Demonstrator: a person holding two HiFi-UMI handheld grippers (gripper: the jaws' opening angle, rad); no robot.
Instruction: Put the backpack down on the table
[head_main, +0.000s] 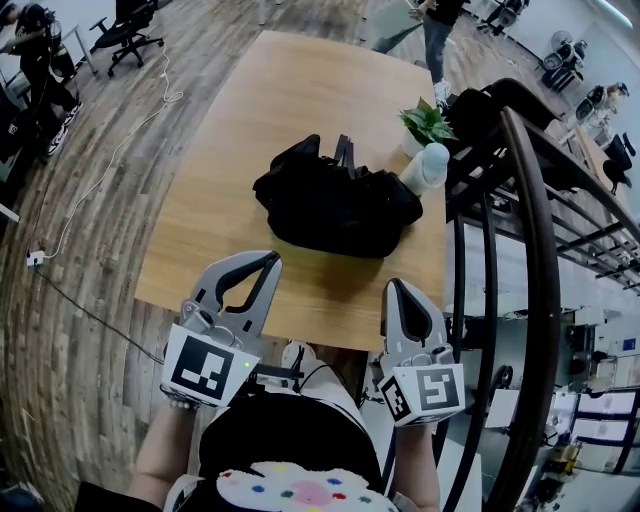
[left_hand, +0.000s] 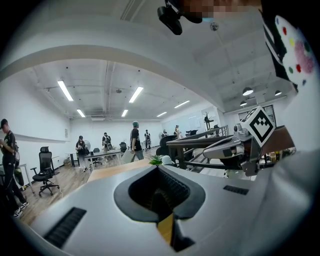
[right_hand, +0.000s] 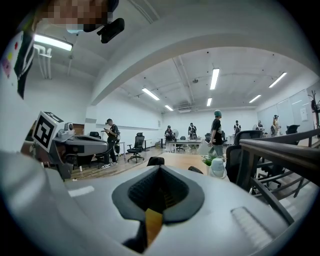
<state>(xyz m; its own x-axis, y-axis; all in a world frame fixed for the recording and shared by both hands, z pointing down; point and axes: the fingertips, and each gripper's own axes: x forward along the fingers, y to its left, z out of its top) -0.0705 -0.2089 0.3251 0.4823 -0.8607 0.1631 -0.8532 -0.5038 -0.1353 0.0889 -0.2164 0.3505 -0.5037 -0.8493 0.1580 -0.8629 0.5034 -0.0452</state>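
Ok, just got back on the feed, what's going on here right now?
A person holds a gripper in each hand near the front edge of the wooden table. The black backpack already lies on the table, next to a small potted plant and a white rounded object. The left gripper and the right gripper are both shut, empty, and clear of the bag.
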